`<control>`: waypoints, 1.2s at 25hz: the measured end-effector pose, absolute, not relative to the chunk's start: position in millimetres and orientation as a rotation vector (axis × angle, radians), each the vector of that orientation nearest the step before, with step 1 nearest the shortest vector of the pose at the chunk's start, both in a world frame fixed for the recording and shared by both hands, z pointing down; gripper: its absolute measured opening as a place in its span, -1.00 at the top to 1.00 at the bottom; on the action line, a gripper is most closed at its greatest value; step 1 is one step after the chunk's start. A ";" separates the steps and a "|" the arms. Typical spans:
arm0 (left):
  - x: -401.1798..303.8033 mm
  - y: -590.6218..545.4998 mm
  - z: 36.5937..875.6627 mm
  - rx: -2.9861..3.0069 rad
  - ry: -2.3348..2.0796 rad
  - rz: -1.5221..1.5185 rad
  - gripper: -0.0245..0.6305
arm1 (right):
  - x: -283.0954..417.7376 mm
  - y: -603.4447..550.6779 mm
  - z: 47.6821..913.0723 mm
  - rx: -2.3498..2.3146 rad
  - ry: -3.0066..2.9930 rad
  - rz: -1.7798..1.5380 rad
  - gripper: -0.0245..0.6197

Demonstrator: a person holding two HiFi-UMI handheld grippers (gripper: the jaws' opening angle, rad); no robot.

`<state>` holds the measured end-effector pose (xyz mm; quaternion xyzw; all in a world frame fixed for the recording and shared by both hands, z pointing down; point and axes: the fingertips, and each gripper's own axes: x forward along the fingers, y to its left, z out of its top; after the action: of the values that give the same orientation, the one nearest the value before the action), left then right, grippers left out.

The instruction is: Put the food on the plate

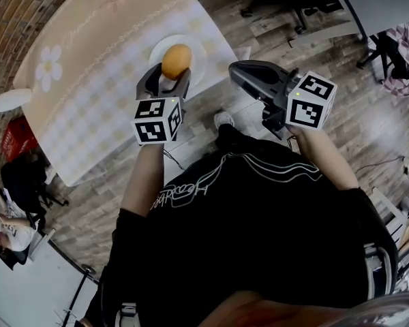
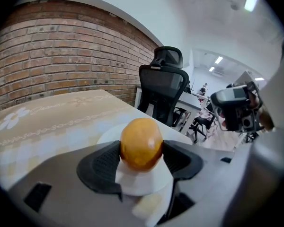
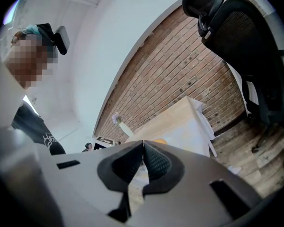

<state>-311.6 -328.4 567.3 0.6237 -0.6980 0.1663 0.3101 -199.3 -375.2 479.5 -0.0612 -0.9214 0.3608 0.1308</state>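
— How are the arms set?

— Both forearms reach forward from the body. The left forearm (image 1: 144,176) crosses the edge of the table (image 1: 88,67), and the left tongs (image 1: 169,73) tip downward at its end. The right tongs (image 1: 237,70) sit off the table's corner, over the wooden floor (image 1: 259,33), pointing nearly level.

— And the jaws?

— The left pair stands wide, with its pads pressed on either side of the orange food (image 1: 176,60) (round and smooth, a little egg-shaped). The right pair is closed pad to pad, with nothing in it.

— Where's the plate?

— The white plate (image 1: 199,58) lies on the table, right under the tips of the left tongs, and the food is over its middle. I can't tell whether the food touches it. The right tongs are beside the plate, clear of it.
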 end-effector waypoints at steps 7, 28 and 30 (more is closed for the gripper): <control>-313.0 -330.7 569.8 1.660 -1.861 0.460 0.06 | -199.1 -371.8 479.5 -0.182 -2.671 1.047 0.93; -320.1 -298.2 451.2 1.704 -1.949 0.042 -0.01 | -186.4 -357.2 402.6 -0.115 -2.776 0.914 0.93; -312.9 -286.6 421.0 1.740 -1.913 -0.062 0.15 | -183.3 -351.6 387.6 -0.102 -2.809 0.848 0.93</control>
<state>-312.9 -286.6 421.0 0.6470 -0.7112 -0.0230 0.2740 -183.3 -351.6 387.6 -0.0347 -0.9517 0.2874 0.1025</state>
